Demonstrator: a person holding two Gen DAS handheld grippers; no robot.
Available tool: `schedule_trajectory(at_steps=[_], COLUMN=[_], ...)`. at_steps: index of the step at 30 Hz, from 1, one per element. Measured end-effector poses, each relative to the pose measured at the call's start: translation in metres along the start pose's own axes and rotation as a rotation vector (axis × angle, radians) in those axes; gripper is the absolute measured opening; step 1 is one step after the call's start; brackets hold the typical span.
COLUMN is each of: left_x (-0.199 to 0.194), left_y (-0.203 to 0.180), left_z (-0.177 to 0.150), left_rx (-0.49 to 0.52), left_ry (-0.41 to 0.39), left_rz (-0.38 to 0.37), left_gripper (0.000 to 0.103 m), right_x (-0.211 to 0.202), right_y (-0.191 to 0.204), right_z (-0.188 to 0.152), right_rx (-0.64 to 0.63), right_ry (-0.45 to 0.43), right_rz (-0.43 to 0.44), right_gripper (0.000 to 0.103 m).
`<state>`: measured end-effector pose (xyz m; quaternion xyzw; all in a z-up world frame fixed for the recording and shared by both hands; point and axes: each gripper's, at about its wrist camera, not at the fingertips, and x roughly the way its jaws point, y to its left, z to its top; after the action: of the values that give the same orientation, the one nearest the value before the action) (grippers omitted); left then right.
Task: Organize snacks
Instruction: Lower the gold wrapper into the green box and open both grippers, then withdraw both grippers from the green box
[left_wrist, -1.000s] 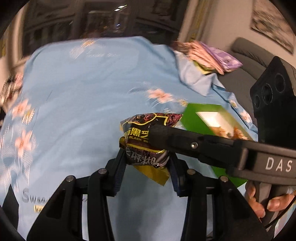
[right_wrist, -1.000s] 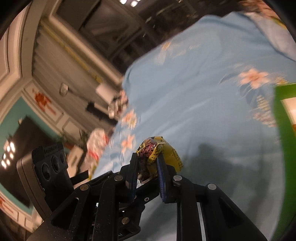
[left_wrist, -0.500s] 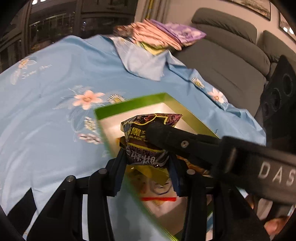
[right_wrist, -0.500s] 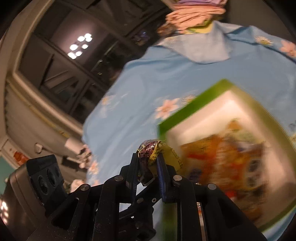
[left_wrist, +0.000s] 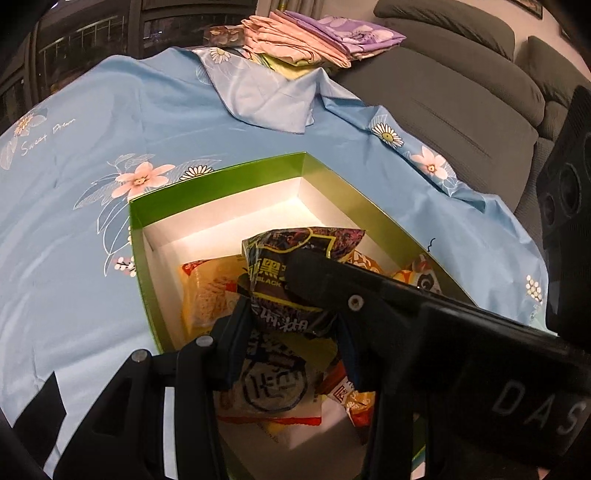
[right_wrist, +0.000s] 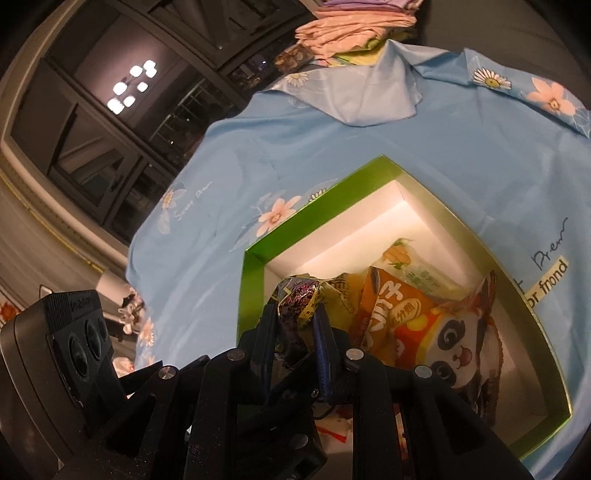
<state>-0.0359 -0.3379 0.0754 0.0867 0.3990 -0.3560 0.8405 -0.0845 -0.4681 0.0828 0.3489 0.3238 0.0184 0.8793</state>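
Both hand-held grippers pinch one dark crinkly foil snack packet (left_wrist: 295, 266) over the open green cardboard box (left_wrist: 218, 182): left hand-held gripper (left_wrist: 291, 328) on its body, right hand-held gripper (right_wrist: 295, 325) on its twisted end. Several packets already inside, including an orange panda-print bag (right_wrist: 424, 325). Left to do: release it. Nothing loose shows on the blue floral cloth (left_wrist: 110, 147).

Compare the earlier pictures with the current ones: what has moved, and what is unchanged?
Both grippers carried the black snack packet from above the bare blue cloth to over the green box. Unchanged: left gripper and right gripper stay clamped on the packet.
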Motion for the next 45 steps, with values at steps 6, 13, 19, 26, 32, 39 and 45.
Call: schedule_trajectory(at_steps=[6, 13, 19, 26, 32, 39, 45], left_x=[0.002, -0.01, -0.044, -0.069, -0.086, -0.111, -0.142], left_y=[0.0, 0.004, 0.005, 0.021, 0.047, 0.106, 0.156], left_z=[0.0, 0.001, 0.004, -0.005, -0.019, -0.047, -0.076], left_rx=[-0.002, -0.025, -0.017, -0.049, -0.097, -0.192, -0.235], left_ry=[0.01, -0.02, -0.131, -0.171, -0.178, -0.156, -0.156], left_rz=[0.012, 0.009, 0.069, 0.084, 0.129, 0.283, 0.412], left_gripper=[0.047, 0.081, 0.098, 0.102, 0.103, 0.103, 0.103], right_x=[-0.002, -0.007, -0.023, -0.028, -0.016, 0.017, 0.045], right_y=[-0.006, 0.0, 0.011, 0.032, 0.06, 0.116, 0.173], right_z=[0.001, 0.003, 0.003, -0.002, -0.011, -0.031, -0.055], right_rx=[0.026, 0.047, 0.061, 0.032, -0.015, -0.133, -0.268], right_ry=[0.001, -0.011, -0.033, -0.042, -0.011, 0.044, 0.059], right_rz=[0.003, -0.06, 0.021, 0.047, 0.035, 0.005, 0.019], right_gripper=[0.022, 0.066, 0.092, 0.1, 0.102, 0.102, 0.102])
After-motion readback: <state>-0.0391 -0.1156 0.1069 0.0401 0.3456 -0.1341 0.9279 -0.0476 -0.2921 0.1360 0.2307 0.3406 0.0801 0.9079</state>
